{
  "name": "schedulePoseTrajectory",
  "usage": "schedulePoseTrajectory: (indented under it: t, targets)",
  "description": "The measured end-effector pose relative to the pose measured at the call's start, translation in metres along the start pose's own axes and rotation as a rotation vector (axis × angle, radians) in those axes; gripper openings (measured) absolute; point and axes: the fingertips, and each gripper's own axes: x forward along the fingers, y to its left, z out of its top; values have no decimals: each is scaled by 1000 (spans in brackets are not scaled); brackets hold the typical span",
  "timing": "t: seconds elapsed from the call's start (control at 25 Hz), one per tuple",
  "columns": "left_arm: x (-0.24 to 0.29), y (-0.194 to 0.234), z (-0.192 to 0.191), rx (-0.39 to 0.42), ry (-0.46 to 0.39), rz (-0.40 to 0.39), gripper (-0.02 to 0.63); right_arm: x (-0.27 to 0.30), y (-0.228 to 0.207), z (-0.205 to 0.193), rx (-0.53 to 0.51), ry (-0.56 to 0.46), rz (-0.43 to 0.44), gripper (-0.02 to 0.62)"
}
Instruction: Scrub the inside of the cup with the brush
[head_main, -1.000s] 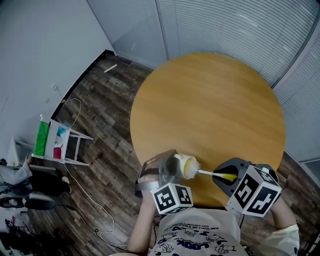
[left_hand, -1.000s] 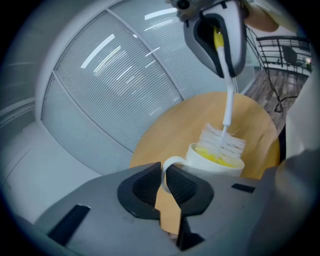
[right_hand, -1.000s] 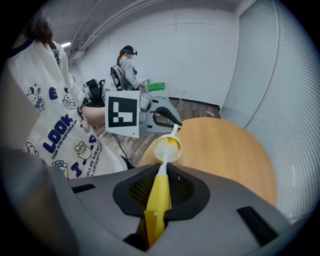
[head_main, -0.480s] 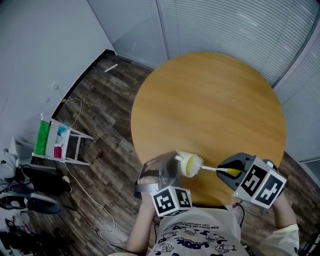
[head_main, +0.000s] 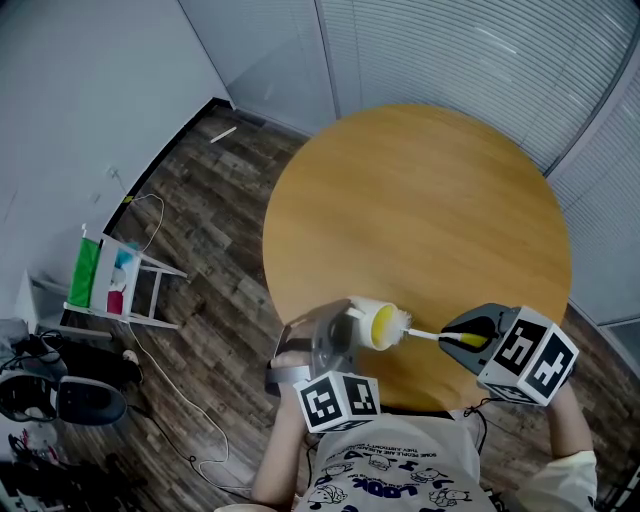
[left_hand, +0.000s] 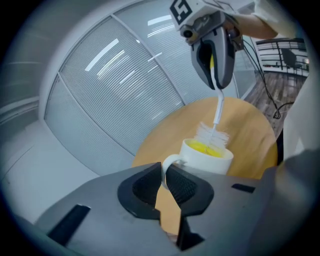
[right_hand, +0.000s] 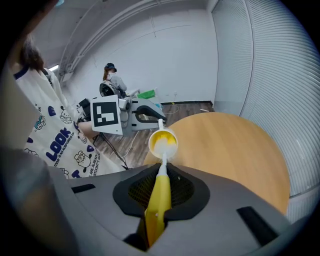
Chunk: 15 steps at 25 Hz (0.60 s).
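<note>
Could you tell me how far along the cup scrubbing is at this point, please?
Done: the left hand-held gripper is shut on the white cup by its handle, and the right hand-held gripper grips the brush by its yellow handle. In hand: the bristles sit at the cup's mouth, only partly inside. Left: working them deeper round the yellow interior.

We see a white cup, yellow inside, tipped sideways over the table's near edge; the yellow-handled brush has its white bristles at the cup's mouth.
</note>
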Motion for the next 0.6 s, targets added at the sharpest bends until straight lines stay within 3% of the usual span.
schedulePoseTrajectory:
  t: [0.32,0.6]
  targets:
    - [-1,7,-8,-38,16,22,37,7,12,1,13,-19,28,45]
    - [-2,12,-19,-59,51,52,37,14,31,10,-39,-32,45,46]
